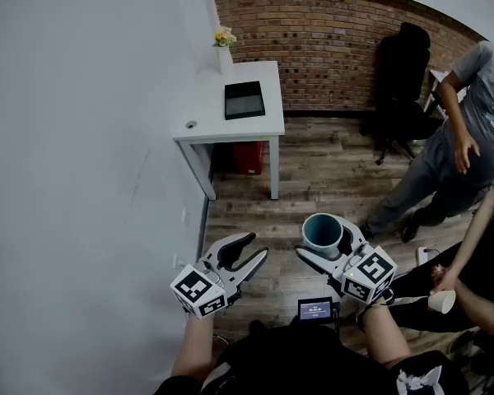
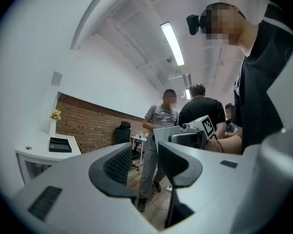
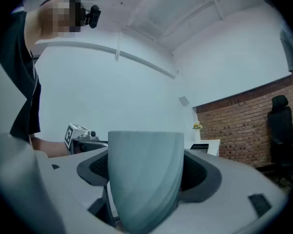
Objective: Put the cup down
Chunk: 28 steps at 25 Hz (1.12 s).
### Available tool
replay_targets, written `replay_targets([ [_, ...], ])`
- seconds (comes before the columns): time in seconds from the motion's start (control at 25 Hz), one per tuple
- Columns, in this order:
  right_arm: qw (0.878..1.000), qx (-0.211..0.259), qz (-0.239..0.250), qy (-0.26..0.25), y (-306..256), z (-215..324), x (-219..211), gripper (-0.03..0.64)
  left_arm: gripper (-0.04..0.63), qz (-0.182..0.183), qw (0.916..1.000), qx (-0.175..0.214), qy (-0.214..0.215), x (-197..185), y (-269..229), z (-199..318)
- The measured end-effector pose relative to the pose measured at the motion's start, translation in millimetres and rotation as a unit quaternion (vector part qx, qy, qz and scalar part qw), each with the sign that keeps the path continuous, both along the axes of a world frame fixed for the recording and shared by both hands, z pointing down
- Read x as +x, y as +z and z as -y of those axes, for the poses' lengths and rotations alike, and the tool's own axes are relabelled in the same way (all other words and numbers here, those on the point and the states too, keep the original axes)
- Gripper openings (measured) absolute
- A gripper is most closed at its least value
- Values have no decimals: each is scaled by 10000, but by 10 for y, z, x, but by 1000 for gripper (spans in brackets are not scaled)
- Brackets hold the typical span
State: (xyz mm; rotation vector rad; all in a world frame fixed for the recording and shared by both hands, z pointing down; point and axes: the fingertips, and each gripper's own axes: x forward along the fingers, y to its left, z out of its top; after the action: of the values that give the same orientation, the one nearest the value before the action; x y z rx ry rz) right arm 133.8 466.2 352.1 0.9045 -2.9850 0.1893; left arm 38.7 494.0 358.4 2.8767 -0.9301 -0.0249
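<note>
A grey-blue cup (image 1: pixel 323 231) stands upright between the jaws of my right gripper (image 1: pixel 324 245), which is shut on it and held level above the wooden floor. In the right gripper view the cup (image 3: pixel 145 177) fills the gap between the two dark pads. My left gripper (image 1: pixel 245 255) is held level beside it, to the left, with its jaws apart and nothing between them. In the left gripper view my left gripper (image 2: pixel 140 165) frames only the room, and the right gripper's marker cube (image 2: pixel 208 126) shows beyond.
A white table (image 1: pixel 204 112) stands ahead against the white wall, bearing a black tray (image 1: pixel 244 99) and a flower vase (image 1: pixel 224 53). A black office chair (image 1: pixel 402 89) and a standing person (image 1: pixel 453 151) are at the right. A seated person holds a paper cup (image 1: pixel 441 301).
</note>
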Motion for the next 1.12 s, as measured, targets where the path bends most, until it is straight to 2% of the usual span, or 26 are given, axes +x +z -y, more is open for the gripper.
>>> replay_targets([
  [0.52,9998,-62,175,48,-25,73,25,396,158,11,10000,-11,-26,-6,50,57],
  [1.12,9991,-279,256,-195,131,374,282,396,158,145,9989,-99,-436,265,156,212],
])
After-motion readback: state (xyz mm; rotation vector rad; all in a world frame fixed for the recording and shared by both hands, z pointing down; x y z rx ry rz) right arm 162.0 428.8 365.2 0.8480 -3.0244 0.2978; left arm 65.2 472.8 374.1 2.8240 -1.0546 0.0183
